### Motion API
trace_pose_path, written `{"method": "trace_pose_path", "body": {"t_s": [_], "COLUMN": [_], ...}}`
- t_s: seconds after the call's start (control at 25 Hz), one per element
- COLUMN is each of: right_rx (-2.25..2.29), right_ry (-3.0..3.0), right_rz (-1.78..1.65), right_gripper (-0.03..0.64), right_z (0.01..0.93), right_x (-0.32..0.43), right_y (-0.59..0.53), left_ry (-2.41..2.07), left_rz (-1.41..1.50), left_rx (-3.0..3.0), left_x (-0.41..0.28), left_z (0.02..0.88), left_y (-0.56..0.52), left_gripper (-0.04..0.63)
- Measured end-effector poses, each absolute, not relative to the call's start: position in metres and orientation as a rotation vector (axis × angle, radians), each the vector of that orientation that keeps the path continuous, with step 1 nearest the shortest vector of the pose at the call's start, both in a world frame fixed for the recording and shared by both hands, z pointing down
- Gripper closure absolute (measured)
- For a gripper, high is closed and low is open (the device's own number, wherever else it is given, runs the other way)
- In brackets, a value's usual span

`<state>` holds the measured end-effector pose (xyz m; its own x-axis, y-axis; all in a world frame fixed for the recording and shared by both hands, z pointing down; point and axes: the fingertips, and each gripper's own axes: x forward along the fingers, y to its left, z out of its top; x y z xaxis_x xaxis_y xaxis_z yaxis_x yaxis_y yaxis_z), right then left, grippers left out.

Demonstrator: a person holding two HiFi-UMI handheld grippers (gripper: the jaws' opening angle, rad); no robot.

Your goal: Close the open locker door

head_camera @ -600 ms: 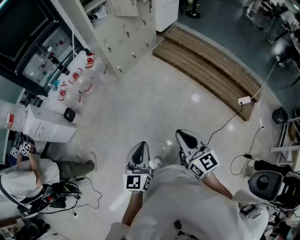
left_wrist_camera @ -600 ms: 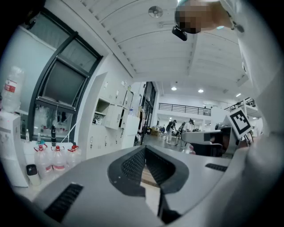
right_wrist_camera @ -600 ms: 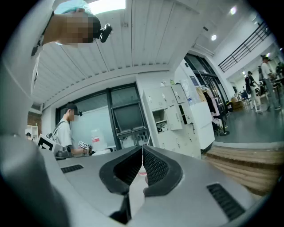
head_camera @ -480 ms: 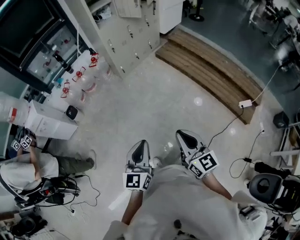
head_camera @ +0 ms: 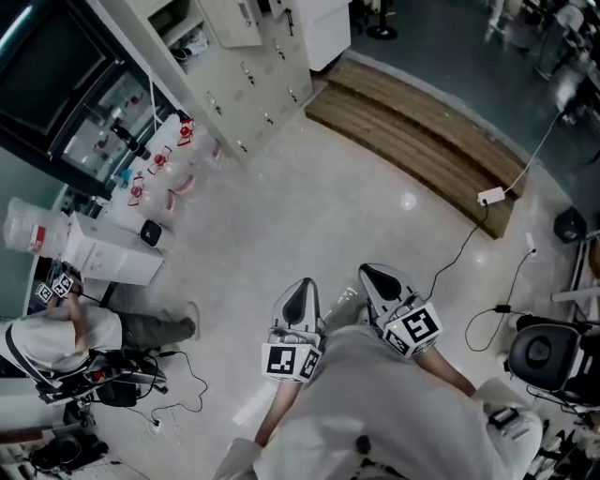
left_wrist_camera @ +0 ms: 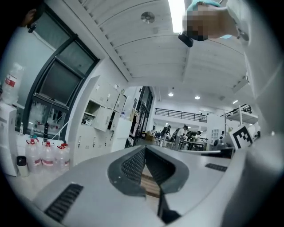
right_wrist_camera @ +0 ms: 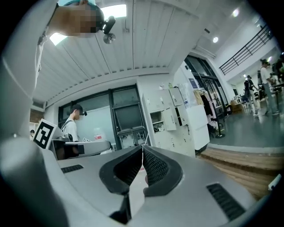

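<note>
Both grippers are closed and empty. The left gripper's (head_camera: 301, 292) jaws meet at the tips in its own view (left_wrist_camera: 144, 150), with only floor and wood showing through the gap behind them. The right gripper's (head_camera: 376, 275) jaws are likewise pressed together (right_wrist_camera: 142, 150).

The lockers (head_camera: 255, 82) stand at the head view's top left, well apart from both grippers. The open door (head_camera: 232, 21) is cut off there by the top edge. The right gripper view shows it better, swung out (right_wrist_camera: 170, 119) beside a dark open compartment (right_wrist_camera: 156, 117). What lies in that compartment is too small to tell. In the left gripper view the lockers (left_wrist_camera: 100, 119) are small and partly hidden behind a pillar.

Each gripper is held level, close to the person's body and side by side, pointing across bare floor (head_camera: 309, 216). The forearms are mostly covered by the shirt (head_camera: 375, 412). A wood platform (head_camera: 412, 131) runs to the right of the lockers.
</note>
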<state>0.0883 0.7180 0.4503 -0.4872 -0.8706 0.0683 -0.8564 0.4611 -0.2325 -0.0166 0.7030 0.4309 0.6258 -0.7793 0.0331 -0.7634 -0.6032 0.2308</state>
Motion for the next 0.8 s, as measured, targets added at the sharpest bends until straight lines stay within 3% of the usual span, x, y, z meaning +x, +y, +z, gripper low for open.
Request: {"method": "trace_pose_path", "body": {"t_s": [0.4, 0.8], "right_rx": [-1.460, -1.441], "right_ry": [2.641, 2.755], "right_rz": [-0.370, -0.358], "right_gripper": [0.584, 0.584], "right_z": [0.460, 0.482], "right_x": [0.109, 0.116], "right_y": [0.749, 0.715], "left_ry": [-1.238, -1.262], "left_rz": [-0.084, -0.084], "left_rx": [2.645, 2.650], "left_x": [0.033, 0.060], "left_z": [0.450, 0.460], "left_y": [0.756, 0.721], "left_gripper": [0.588, 0.588]}}
